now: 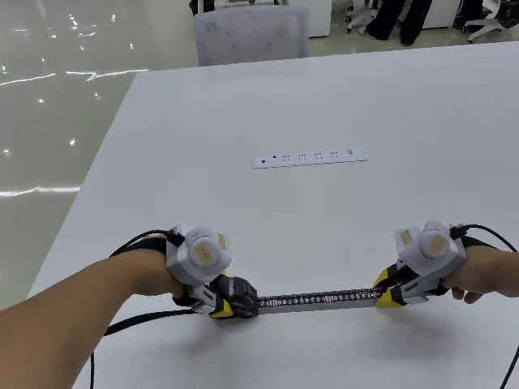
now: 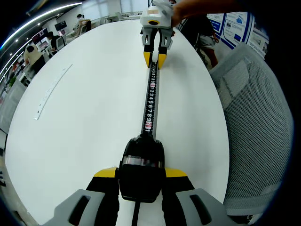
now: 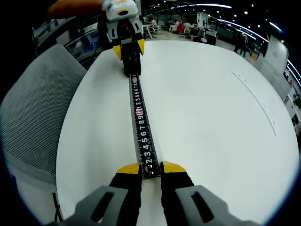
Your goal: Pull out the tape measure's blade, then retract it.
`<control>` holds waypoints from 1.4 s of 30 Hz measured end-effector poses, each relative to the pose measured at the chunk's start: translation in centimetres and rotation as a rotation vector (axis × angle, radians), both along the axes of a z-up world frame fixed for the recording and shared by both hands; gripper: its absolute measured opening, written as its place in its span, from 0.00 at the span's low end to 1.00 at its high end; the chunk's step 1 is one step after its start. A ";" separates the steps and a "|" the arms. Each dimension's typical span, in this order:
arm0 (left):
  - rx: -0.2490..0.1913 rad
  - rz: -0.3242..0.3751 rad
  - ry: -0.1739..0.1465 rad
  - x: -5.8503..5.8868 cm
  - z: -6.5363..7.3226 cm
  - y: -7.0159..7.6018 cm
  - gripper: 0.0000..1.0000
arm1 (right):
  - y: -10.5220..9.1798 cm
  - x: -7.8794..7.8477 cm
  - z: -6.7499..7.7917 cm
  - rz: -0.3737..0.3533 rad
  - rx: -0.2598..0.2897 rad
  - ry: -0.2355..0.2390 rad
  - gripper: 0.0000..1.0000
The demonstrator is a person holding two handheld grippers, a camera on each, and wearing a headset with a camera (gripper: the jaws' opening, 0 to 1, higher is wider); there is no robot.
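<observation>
Black tape measure case at one end, blade drawn out to the other gripper, low over a white table.
One tape measure, one blade: in the head view its long axis runs left to right along the near table edge, case at the left, tip at the right, numbers up; whether the blade touches the table, cannot tell. Two grippers: the left gripper has its yellow-tipped jaws clamped on the sides of the case; the right gripper has its jaws pinched nearly closed on the blade's tip end. They face each other, well apart. One bare forearm reaches in from lower left; the right hand enters at the right edge. One power strip lies mid-table, and one grey mesh chair stands at the far side.
</observation>
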State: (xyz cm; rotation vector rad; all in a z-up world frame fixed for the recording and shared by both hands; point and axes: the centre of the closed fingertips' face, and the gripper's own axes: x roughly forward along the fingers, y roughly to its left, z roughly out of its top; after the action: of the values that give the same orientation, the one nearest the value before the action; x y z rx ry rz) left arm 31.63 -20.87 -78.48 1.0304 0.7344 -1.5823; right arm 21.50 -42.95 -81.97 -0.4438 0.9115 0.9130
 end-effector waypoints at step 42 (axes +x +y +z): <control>0.001 -0.027 -0.053 0.1 -0.2 -0.1 0.32 | -0.1 -0.1 0.0 0.017 -0.019 0.015 0.14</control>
State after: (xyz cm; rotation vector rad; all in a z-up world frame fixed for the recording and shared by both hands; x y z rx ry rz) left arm 31.73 -20.96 -78.68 1.0830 0.6877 -1.5712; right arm 21.45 -43.03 -81.92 -0.4626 0.9320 0.9250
